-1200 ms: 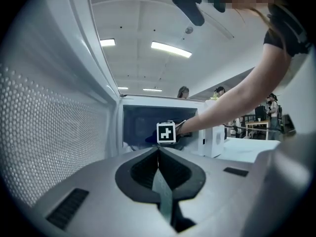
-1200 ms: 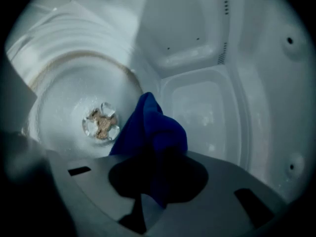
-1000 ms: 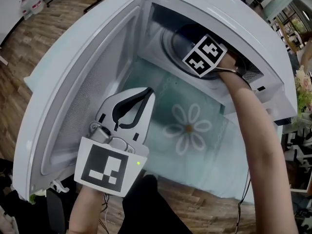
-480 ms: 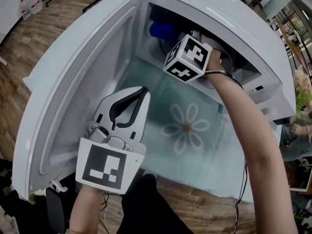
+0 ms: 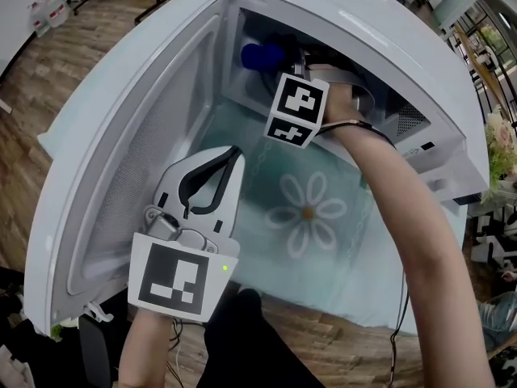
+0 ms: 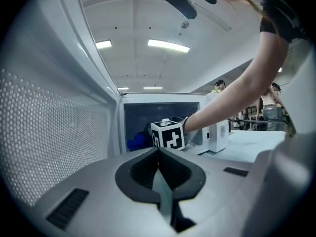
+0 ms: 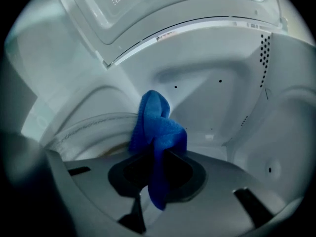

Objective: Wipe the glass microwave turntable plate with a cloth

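White left gripper (image 5: 233,153) held outside the open microwave (image 5: 121,136), jaws pressed together on nothing; inside the cavity, right gripper (image 7: 155,154) clamped on a bunched blue cloth (image 7: 157,125) at the edge of the glass turntable plate (image 7: 81,127), low left in the right gripper view.

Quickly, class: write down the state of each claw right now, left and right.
Left claw: closed, holding nothing.
Right claw: closed on the blue cloth.
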Motion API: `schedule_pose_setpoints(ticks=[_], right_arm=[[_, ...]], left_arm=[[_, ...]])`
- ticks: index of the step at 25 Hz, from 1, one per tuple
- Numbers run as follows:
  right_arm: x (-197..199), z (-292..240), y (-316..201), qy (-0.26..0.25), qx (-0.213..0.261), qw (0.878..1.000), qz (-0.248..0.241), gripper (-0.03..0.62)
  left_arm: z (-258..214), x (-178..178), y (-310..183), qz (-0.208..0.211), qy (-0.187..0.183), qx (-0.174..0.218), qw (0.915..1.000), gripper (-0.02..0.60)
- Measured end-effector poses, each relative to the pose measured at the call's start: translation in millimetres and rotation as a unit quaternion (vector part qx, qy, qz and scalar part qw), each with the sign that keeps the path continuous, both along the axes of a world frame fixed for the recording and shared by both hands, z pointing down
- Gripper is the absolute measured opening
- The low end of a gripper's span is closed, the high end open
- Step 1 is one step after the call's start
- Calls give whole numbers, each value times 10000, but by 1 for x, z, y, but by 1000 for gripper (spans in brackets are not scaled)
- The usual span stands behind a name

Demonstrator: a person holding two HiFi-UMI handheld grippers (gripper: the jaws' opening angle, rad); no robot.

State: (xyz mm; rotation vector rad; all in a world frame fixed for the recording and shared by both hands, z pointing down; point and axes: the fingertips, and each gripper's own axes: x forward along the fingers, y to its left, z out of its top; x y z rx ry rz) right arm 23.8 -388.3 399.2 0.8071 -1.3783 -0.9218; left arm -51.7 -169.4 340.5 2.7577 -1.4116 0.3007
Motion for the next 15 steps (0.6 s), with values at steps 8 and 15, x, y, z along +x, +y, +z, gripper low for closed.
schedule_pose_setpoints(ticks=[8, 15], right_arm=[[7, 2, 5, 521, -52, 9985, -168, 45], [32, 5, 8, 994, -177, 9949, -41, 46]], left_arm=[[-2, 2, -1, 30, 11, 3, 10000, 5], [-2, 0, 0, 18, 10, -10, 10000, 5]])
